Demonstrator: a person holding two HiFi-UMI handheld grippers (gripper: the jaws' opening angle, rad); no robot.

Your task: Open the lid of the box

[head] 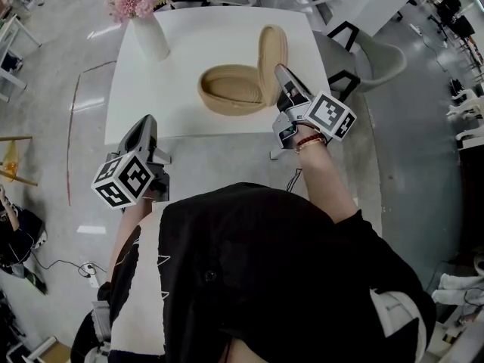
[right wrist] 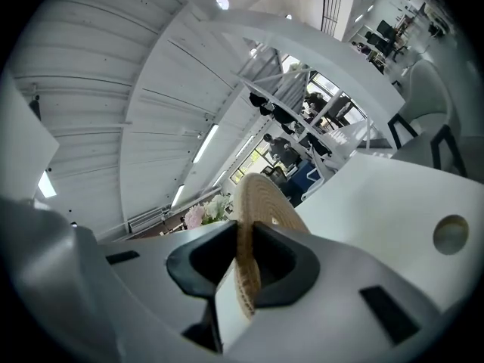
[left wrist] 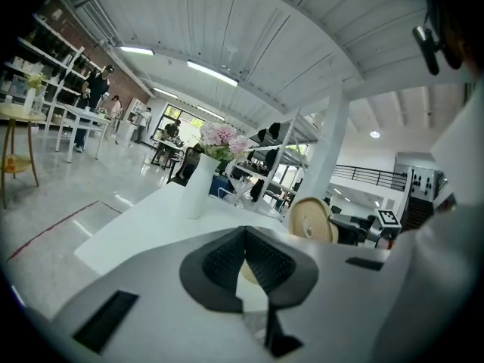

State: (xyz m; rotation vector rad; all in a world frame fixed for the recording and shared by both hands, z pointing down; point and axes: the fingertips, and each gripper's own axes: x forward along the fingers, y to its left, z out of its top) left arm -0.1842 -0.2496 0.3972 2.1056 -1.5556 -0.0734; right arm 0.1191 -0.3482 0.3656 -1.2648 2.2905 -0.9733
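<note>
While my right tongs (head: 280, 72) clamp its rim, woven lid (head: 272, 54) stood on edge at the right side of the open box (head: 231, 89), box near the worktop's (head: 197, 29) front edge, my left tongs (head: 144, 125) closed on nothing, by the front left corner, vase of flowers (head: 147, 32) at the back left corner.

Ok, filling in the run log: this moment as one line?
lid: up on edge, box open | right hand-held gripper: shut on lid | left hand-held gripper: shut, empty
</note>
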